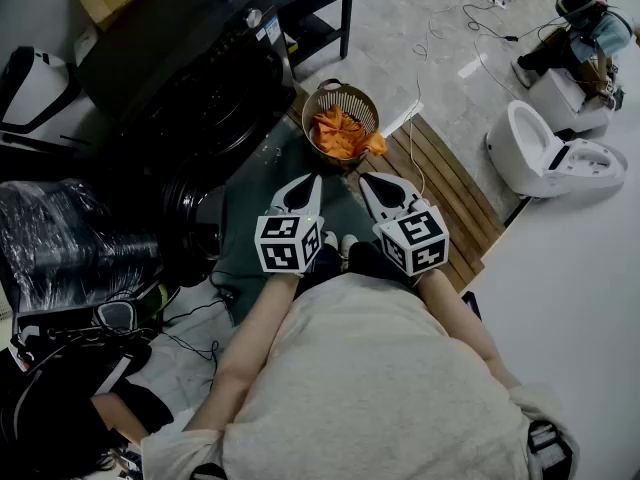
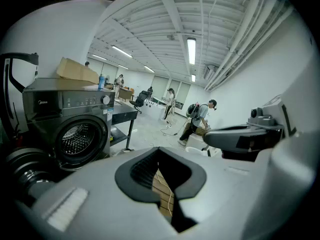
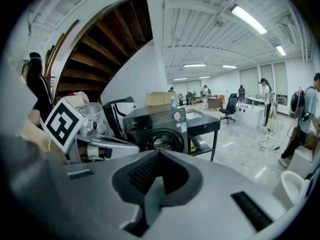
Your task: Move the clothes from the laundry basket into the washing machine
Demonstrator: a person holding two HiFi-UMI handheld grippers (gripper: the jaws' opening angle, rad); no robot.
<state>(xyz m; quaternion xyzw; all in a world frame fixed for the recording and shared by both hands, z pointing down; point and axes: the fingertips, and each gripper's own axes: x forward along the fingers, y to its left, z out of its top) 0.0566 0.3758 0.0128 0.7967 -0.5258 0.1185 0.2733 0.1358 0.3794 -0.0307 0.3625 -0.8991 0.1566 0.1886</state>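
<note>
Head view: the task looks to be at its start. The orange clothes [image 1: 340,133] lie heaped in the basket [image 1: 348,96], and none show in the washer [image 1: 190,78]. The washer stands just left of the basket, its door apparently open, and its drum [image 2: 80,136] looks bare in the left gripper view. Both claws hang on the person's side of the basket, well short of it, side by side.

Left gripper [image 1: 303,186]: jaws closed tip to tip, nothing betw. them, only floor seen through the gap. Right gripper [image 1: 375,186]: same, closed & empty.

Next move prob.: open a claw, reach fwd & down into the basket, then pinch a fold of cloth. The heap is soft, so a shallow bite may slip on the lift.
</note>
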